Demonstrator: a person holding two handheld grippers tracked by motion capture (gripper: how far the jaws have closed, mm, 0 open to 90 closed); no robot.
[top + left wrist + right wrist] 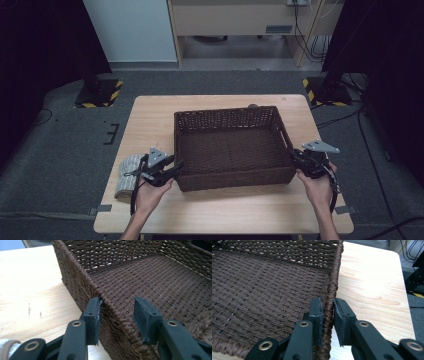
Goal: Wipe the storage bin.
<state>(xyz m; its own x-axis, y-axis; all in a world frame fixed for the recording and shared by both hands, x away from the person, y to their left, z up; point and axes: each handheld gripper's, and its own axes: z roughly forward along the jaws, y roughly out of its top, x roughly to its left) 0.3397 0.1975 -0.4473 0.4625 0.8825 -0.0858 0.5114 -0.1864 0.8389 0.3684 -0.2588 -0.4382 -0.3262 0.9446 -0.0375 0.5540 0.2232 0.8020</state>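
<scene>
Black jaws of the left gripper (117, 312) rise closest to the lens in its own view, standing fairly wide and straddling the near-left corner rim of the woven basket (155, 282): one jaw outside the wall, touching it, the other inside and apart from it.

By size: the pale wooden table (150, 120) carries everything. On it the dark brown rectangular basket (232, 147) sits near the middle, its inside bare (only the weave shows). At its right wall the right gripper (327, 312) has its jaws narrowed onto the braided rim, one jaw inside and one outside, pinching it. From above, each hand holds its gripper at a near corner of the basket, left gripper (176, 166) and right gripper (295, 159). Smallest, a pale folded cloth (126, 175) lies just left of the left hand (150, 192), near the table's edge.
</scene>
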